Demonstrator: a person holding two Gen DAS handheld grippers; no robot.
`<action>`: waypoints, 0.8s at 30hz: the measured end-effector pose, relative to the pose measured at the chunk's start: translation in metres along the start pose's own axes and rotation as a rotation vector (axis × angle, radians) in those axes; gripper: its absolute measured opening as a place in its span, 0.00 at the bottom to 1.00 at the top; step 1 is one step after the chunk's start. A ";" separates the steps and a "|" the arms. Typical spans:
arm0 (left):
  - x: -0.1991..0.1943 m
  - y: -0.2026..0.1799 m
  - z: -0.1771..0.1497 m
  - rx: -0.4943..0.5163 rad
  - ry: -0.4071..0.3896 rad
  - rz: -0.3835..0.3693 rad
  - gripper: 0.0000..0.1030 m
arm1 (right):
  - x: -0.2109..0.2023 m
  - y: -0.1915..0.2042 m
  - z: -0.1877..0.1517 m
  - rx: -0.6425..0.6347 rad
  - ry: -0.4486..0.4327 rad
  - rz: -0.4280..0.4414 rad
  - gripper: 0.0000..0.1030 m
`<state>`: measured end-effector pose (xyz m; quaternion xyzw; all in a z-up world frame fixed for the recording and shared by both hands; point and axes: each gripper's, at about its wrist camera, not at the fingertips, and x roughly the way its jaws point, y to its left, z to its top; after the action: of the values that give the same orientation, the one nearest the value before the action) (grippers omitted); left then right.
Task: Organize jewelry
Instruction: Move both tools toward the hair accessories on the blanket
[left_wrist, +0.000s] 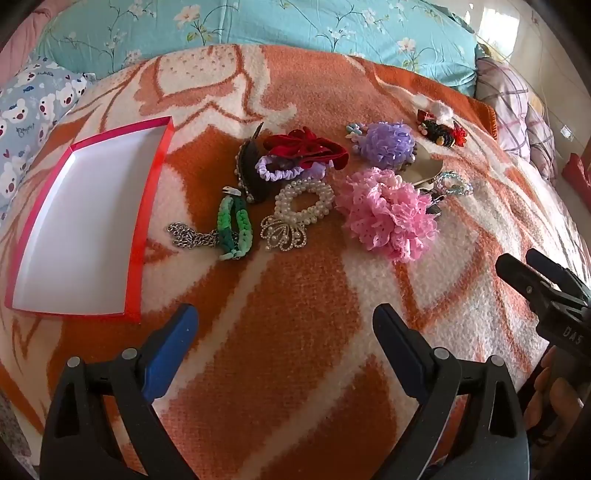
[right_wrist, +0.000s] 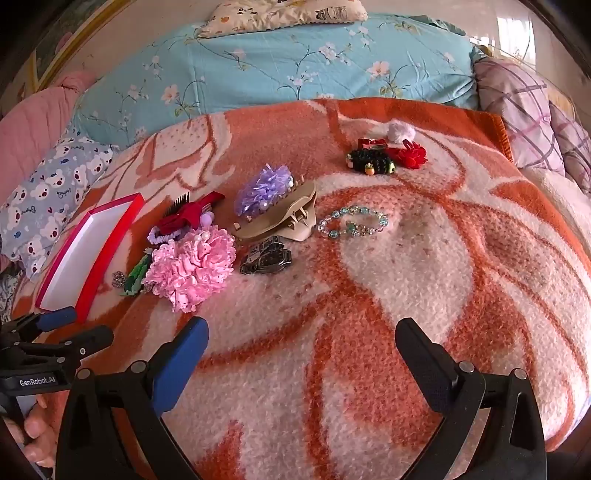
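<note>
Both tools, left tool (left_wrist: 284, 321) and right tool (right_wrist: 301, 336), hung spread and empty over the blanket (left_wrist: 295, 350); red box (left_wrist: 151, 206) at ten o'clock of the pink scrunchie (left_wrist: 391, 218).

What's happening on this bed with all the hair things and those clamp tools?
A person holds a two-finger tool in each hand above an orange blanket. The left gripper and right gripper are both open and empty. Scrunchies, a pearl bracelet, a pink scrunchie and clips lie loose; the red box beside them is empty. Sorting has not started.
</note>
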<state>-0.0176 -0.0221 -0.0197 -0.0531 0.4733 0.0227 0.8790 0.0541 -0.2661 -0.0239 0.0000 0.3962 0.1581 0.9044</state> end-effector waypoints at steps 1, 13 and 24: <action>0.000 0.000 0.000 0.000 -0.001 -0.001 0.94 | 0.000 0.000 0.000 -0.001 0.001 -0.001 0.99; 0.000 -0.003 -0.001 0.000 -0.004 -0.006 0.94 | 0.004 0.001 -0.005 -0.001 -0.002 0.000 0.99; 0.000 -0.003 0.001 -0.003 -0.003 -0.016 0.94 | 0.000 0.001 0.001 0.009 -0.001 0.011 0.99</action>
<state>-0.0169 -0.0252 -0.0187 -0.0580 0.4714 0.0164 0.8798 0.0541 -0.2648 -0.0231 0.0062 0.3965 0.1615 0.9037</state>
